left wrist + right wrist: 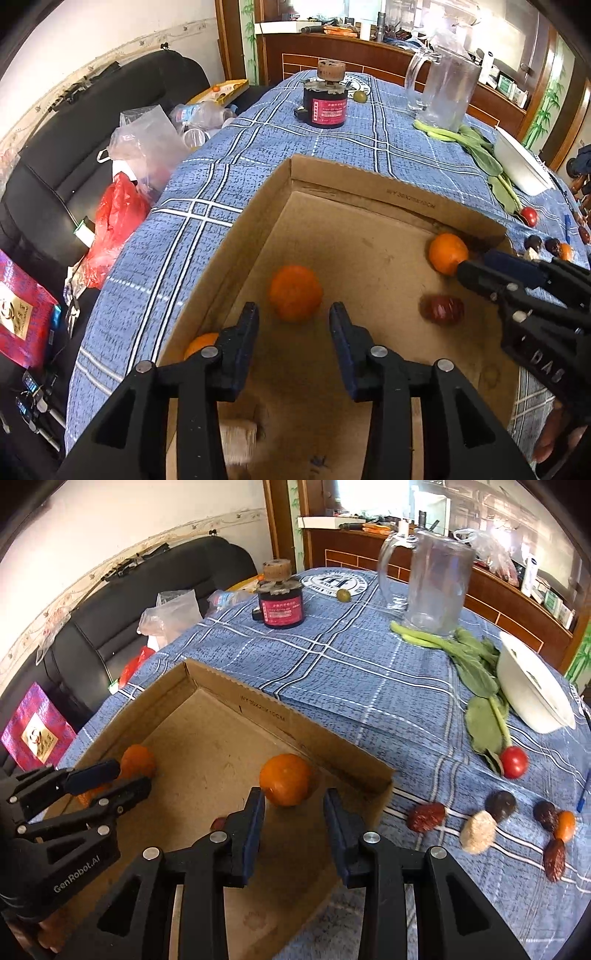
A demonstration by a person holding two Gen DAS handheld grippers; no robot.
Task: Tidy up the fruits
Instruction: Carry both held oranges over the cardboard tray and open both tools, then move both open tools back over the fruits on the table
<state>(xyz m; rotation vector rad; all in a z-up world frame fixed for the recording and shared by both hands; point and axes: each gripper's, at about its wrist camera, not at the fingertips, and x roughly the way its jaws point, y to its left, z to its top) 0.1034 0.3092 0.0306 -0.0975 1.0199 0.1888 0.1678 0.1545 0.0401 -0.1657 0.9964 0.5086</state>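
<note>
Inside the cardboard box (369,229) on the blue plaid desk (351,672): three oranges and one dark red fruit (441,309).

- Left tongs (293,314) stand apart, empty; an orange (294,291) lies on the box floor just beyond the tips, not pressed by either pad.
- Right tongs (293,799) nearly closed, nothing gripped; second orange (285,780) sits just ahead, near the box corner.
- Third orange (201,341) tucked against the left wall, half hidden behind a finger.
- Still loose on the desk: cherry tomato (513,761), several dark dates (426,816) and small fruits.

Risks, as judged: the freed orange may roll if a fingertip nudges it. Both tongs work in the same box, so they could collide. The shallow box may slide if its wall is struck.

Writing: "GenRobot.AI" on the left tool body; printed code on the box wall, only partly legible; red label on the black jar (280,605) unreadable.
</note>
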